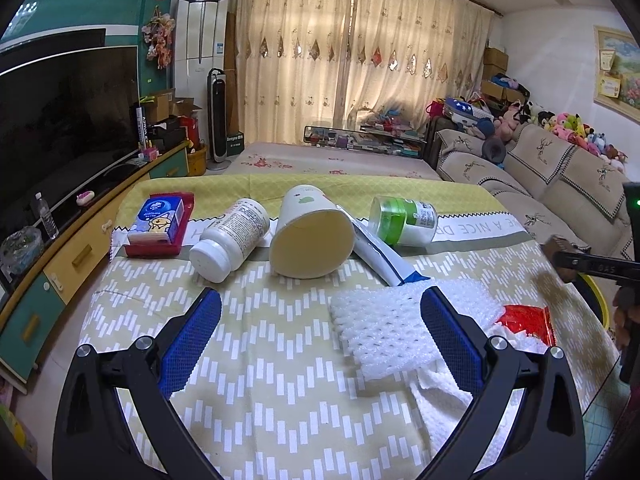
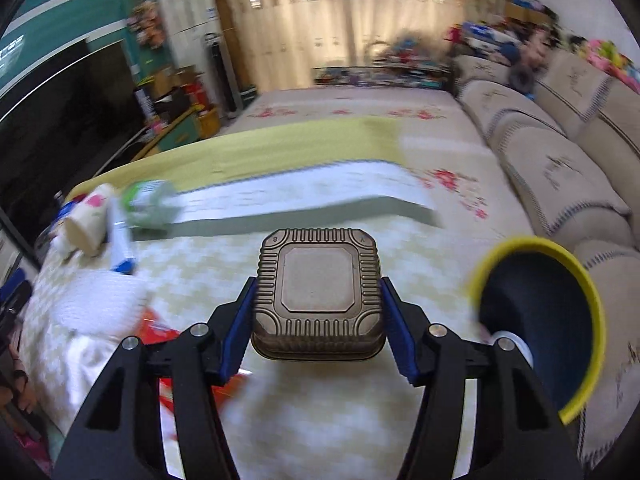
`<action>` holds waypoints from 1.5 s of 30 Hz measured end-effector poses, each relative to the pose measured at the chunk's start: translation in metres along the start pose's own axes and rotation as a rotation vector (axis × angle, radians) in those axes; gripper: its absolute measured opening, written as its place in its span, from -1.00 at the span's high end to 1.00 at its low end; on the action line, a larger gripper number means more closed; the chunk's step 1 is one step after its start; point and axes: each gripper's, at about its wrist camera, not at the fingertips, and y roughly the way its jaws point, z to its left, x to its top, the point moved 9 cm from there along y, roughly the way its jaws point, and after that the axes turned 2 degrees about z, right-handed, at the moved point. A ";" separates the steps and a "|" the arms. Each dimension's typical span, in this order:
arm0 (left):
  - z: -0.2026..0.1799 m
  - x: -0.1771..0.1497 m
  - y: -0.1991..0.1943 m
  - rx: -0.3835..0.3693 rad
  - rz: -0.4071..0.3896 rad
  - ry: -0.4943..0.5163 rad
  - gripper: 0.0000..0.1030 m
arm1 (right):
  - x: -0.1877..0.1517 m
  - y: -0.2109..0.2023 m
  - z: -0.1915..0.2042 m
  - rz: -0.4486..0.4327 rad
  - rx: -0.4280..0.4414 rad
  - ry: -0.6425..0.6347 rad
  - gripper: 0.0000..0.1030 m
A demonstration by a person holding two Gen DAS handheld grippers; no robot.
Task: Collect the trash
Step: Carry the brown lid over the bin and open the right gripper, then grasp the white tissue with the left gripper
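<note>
Right gripper [image 2: 318,316]: your blue pads are clamped on both sides of a brown ribbed container [image 2: 318,300], held above the cloth.
Left gripper [image 1: 320,320]: your jaws stand wide apart, nothing between the pads; it hovers over the cloth, its right finger over the white foam sheet [image 1: 384,328].
Room: living room, drawn cream curtains [image 1: 352,60] at the far end, sofa [image 1: 560,184] along your right, dark TV [image 1: 60,120] on a teal-and-yellow cabinet to your left.
Surface: table under a yellow-green chevron cloth [image 1: 260,360].
Bin: yellow-rimmed bin with dark inside [image 2: 540,320], off the table's right edge, just beside your held container.
Trash left on the cloth: paper cup [image 1: 312,232] on its side, white bottle [image 1: 230,238], green-and-white jar [image 1: 402,220], squeezed tube [image 1: 380,252], red wrapper [image 1: 528,318].
Writing: cloth band reads "A NICE"; the rest is cut off. Bottle labels too small to read.
Edges: the foam sheet and wrapper lie near the right edge; open cloth lies beneath your left gripper.
</note>
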 end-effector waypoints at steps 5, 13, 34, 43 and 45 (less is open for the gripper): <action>-0.002 -0.001 0.001 -0.002 0.003 0.003 -0.91 | -0.020 -0.002 -0.083 0.021 -0.106 0.122 -0.11; -0.003 -0.004 0.006 -0.011 0.024 0.001 -0.91 | -0.049 0.015 -0.164 0.073 -0.222 0.250 -0.12; -0.030 -0.013 0.007 -0.098 0.083 0.040 -0.91 | -0.058 0.002 -0.166 0.039 -0.240 0.266 -0.17; -0.100 -0.060 -0.001 -0.245 0.263 0.109 -0.91 | -0.056 -0.020 -0.168 -0.001 -0.218 0.261 -0.19; -0.107 -0.066 0.005 -0.244 0.294 0.114 -0.84 | -0.056 -0.021 -0.167 -0.003 -0.212 0.260 -0.19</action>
